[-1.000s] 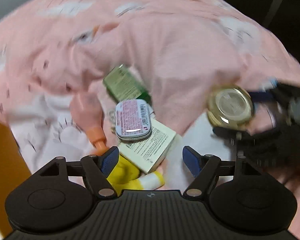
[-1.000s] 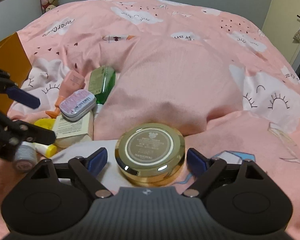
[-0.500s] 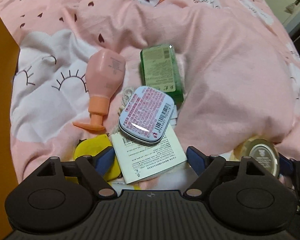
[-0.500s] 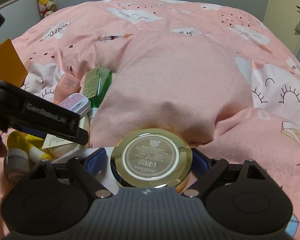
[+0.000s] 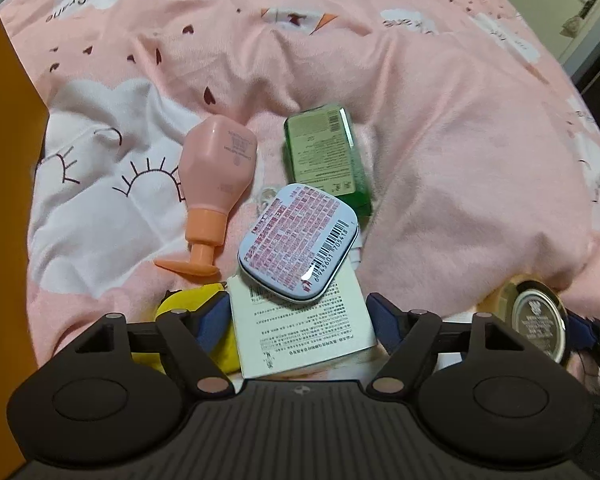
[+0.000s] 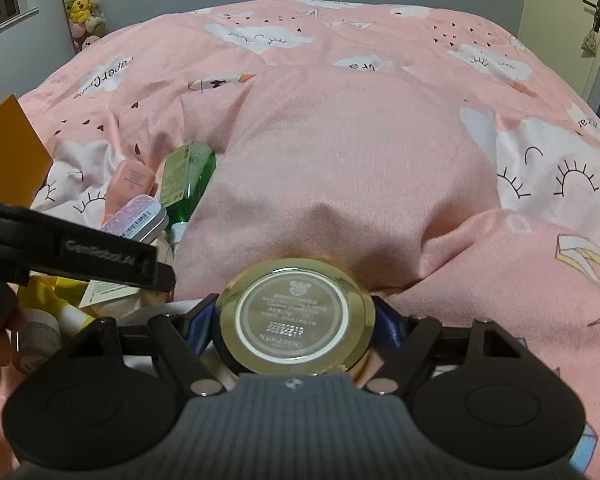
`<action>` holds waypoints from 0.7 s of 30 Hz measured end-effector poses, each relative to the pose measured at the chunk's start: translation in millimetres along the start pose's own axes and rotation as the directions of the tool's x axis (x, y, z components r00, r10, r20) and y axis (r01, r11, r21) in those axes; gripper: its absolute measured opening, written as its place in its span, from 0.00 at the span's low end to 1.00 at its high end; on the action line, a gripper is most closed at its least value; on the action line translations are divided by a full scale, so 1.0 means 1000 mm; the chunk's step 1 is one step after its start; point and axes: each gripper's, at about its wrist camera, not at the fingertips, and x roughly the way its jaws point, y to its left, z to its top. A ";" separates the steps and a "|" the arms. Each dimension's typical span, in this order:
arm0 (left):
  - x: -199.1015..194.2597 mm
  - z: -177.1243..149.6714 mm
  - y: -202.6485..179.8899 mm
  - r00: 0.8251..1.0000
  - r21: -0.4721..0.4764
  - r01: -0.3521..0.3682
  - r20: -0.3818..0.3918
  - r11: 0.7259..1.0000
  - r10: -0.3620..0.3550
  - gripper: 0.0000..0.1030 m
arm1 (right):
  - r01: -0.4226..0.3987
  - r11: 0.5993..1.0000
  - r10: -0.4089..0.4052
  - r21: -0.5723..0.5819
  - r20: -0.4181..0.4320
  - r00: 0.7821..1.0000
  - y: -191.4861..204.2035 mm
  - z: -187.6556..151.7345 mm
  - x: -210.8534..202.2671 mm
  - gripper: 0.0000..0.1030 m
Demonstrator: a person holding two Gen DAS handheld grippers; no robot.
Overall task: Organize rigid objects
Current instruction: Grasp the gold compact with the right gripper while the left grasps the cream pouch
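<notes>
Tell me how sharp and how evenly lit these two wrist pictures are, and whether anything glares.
Left wrist view: mostly sharp, fisheye-bent at the edges, with a small glare streak on the oval tin. Right wrist view: dim room light, the gold compact sharp with a bright ring of reflection, the left gripper close and soft.

A: Left gripper (image 5: pixel 298 326), item one: matte black ribbed housing, a small round emblem centred on its front edge, a raised black disc either side behind the fingers.

B: Linkage?

A: Black arms, silver rivet heads at the pivots; blue pads (image 5: pixel 214 316) on the inner faces.

B: Right gripper (image 6: pixel 294 320)?

A: Same build. Seen from there, the left unit's side arm carries grey embossed lettering.
</notes>
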 end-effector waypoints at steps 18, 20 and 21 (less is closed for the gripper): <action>-0.072 -0.017 0.000 0.997 0.362 0.070 0.006 0.930 -0.077 0.76 | -0.030 0.999 0.031 -0.034 0.044 0.999 0.007 0.004 -0.049 0.74; -0.080 -0.021 0.003 0.996 0.369 0.080 0.017 0.926 -0.092 0.76 | -0.032 0.999 0.034 -0.037 0.046 0.998 0.009 0.002 -0.054 0.74; -0.084 -0.023 0.006 0.994 0.365 0.087 0.023 0.927 -0.103 0.76 | -0.032 0.999 0.034 -0.040 0.049 0.998 0.010 0.001 -0.057 0.74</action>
